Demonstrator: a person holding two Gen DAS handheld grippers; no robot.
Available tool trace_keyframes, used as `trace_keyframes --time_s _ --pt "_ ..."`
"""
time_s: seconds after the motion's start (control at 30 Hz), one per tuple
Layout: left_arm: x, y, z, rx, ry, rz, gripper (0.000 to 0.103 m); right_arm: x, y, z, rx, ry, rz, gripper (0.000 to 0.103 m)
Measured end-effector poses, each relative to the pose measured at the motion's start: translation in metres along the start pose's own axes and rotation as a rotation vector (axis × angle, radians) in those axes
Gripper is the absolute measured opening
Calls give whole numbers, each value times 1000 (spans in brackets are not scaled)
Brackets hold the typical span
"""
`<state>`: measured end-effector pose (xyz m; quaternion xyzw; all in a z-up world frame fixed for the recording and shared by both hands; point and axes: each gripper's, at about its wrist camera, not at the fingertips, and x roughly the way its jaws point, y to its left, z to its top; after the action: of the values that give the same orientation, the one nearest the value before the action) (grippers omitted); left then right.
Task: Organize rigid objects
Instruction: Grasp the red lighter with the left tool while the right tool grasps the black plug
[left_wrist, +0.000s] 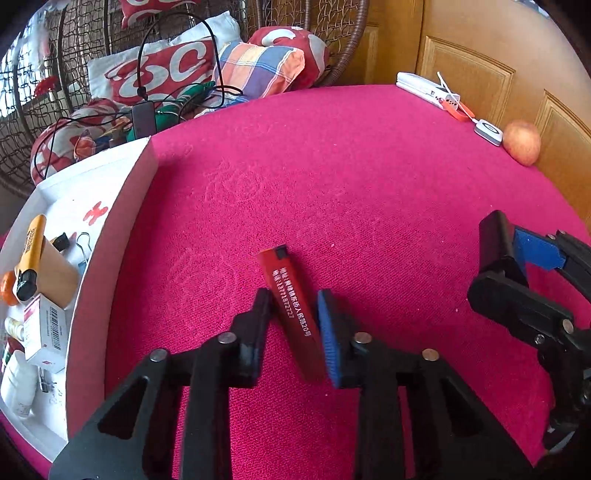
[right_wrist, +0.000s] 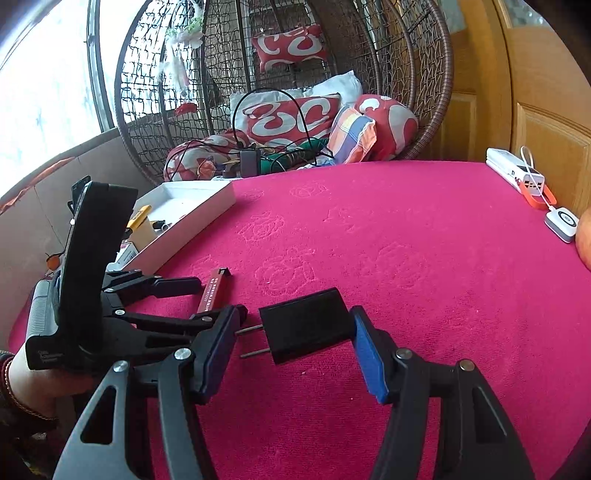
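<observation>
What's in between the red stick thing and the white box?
Nothing but bare pink tablecloth. In the left wrist view, the red lighter, pinched in the left gripper, lies apart from the white box, with only cloth between them.

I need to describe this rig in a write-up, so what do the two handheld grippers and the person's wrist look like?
Both are alike: the left gripper and right gripper have black plastic linkage arms with cut-out slots and silver pivot pins. Each has blue ribbed pads on its fingers. The left one carries a black block with a grey ribbed part on top. The person's wrist wears thin bracelets and a dark sleeve. No cables show on either.
</observation>
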<state>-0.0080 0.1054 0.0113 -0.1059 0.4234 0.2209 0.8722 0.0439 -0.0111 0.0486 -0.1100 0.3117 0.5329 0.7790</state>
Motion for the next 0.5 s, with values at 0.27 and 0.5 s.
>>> trace_keyframes --time_s 0.27,0.5 --pt "-10 0 -11 1 -15 -22 17 1 -2 0 34 -2 -5 61" --pt "-29 2 -16 -17 -61 -68 17 -1 2 0 17 -14 -12 61"
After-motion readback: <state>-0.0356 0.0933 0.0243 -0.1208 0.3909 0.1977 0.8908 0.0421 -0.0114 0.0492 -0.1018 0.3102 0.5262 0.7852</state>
